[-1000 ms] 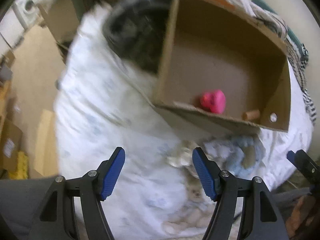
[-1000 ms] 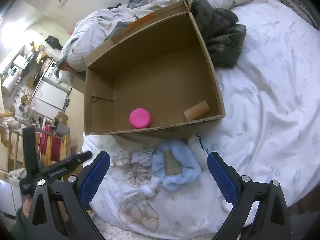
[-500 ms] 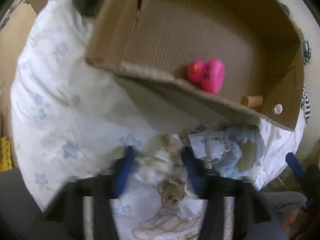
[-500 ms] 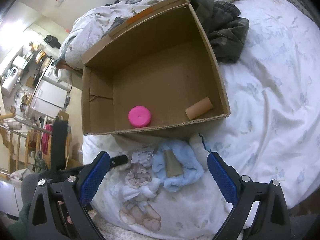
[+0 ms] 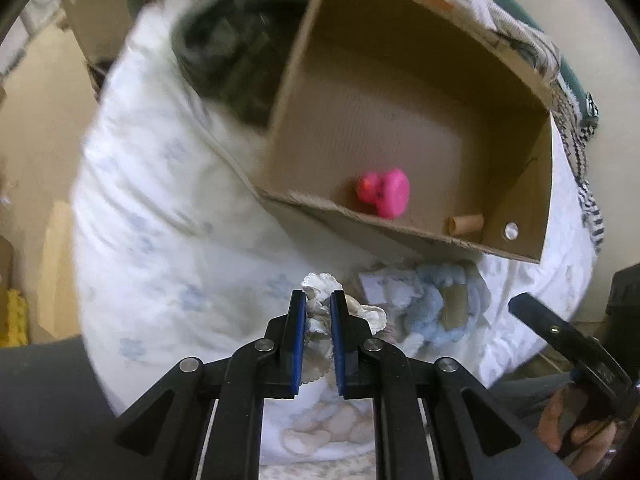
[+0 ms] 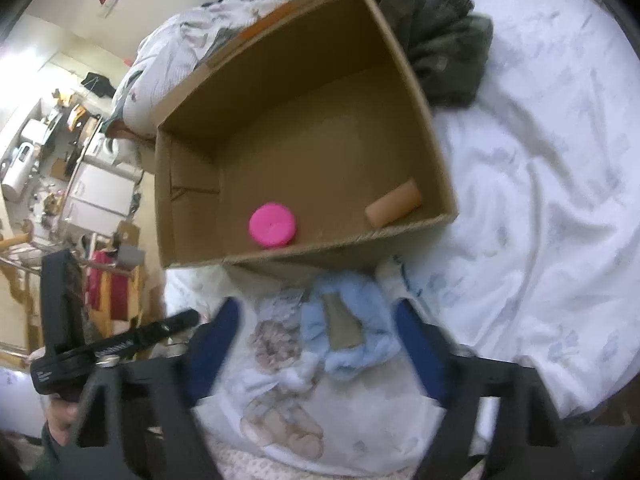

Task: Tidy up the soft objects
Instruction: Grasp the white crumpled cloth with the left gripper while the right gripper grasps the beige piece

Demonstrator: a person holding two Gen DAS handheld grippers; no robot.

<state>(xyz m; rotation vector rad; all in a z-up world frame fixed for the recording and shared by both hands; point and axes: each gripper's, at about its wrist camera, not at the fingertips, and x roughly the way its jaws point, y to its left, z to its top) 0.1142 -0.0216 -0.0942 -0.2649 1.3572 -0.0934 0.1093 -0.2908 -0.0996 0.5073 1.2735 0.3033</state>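
A white floral bed (image 6: 540,168) carried a cardboard box (image 6: 424,120), dark clothing (image 6: 444,52) at one o'clock, and a blue plush (image 6: 348,332), possibly slippers, below.

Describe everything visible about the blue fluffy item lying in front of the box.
The blue fluffy item is a pale blue, plush-looking bundle bunched around a tan flat insert, probably cardboard. It lies on the white bedding, just outside the cardboard box near wall, beside a paper tag. The open right gripper straddles it without touching; nothing grips it.

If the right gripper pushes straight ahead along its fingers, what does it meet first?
Probably the light blue plush item lying between the open right gripper fingers; beyond it is the cardboard box near wall. Depth is uncertain.
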